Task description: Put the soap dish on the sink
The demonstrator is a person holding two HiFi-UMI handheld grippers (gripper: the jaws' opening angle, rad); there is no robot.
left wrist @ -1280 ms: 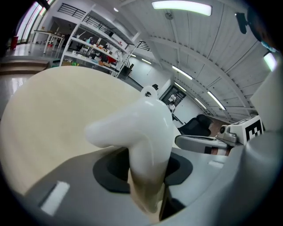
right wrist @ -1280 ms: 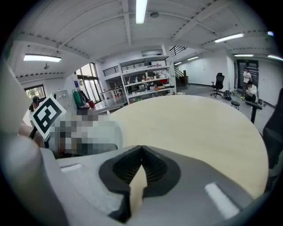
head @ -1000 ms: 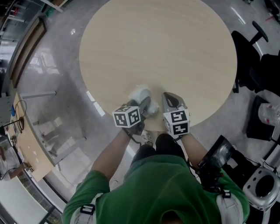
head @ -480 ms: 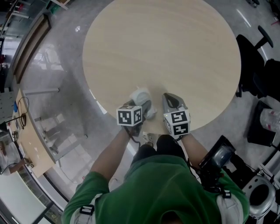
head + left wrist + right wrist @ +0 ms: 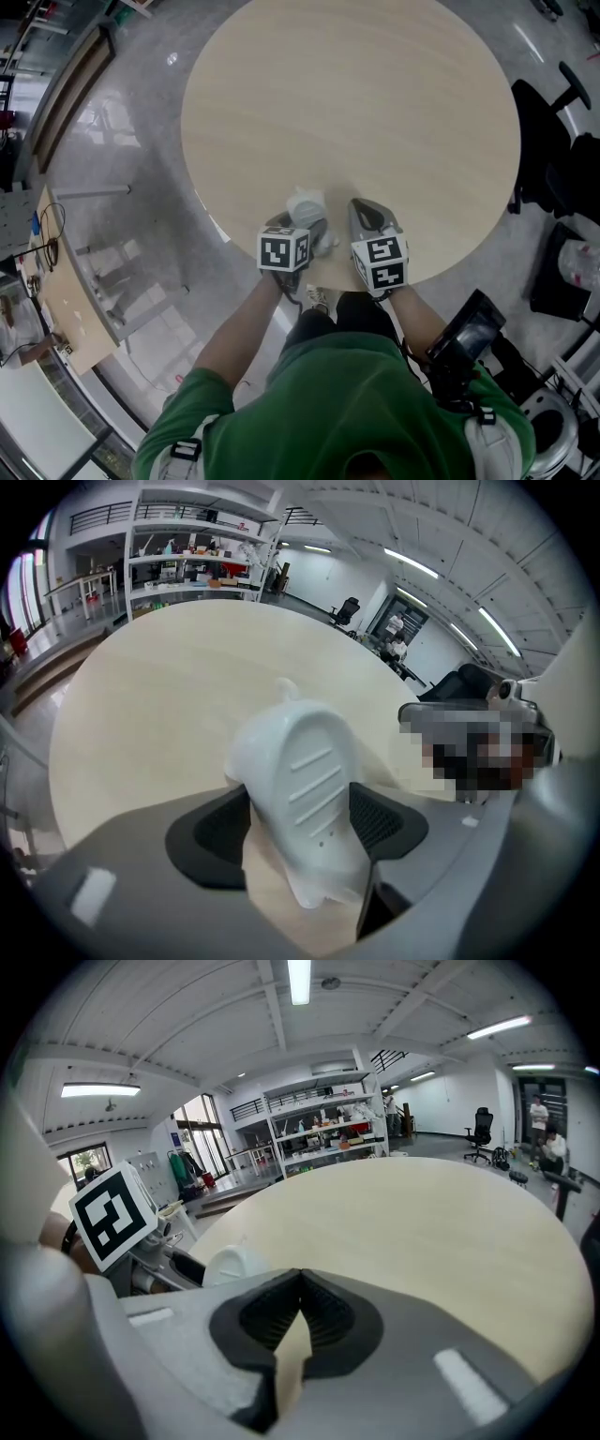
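Soap dish (image 5: pixel 298 761) stands between the left gripper's (image 5: pixel 302 825) fingers, just opened; right gripper's (image 5: pixel 298 1286) fingers closed, empty.

Round pale table (image 5: pixel 356 103) standing on glossy grey floor (image 5: pixel 122 187); black chair (image 5: pixel 548 131) sitting beside; strip lights (image 5: pixel 300 979) glowing over shelving (image 5: pixel 323 1129).

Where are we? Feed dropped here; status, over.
Left gripper jaws just opening, soap dish between them on the table. Right gripper shut, empty. No sink visible; nothing blocking.
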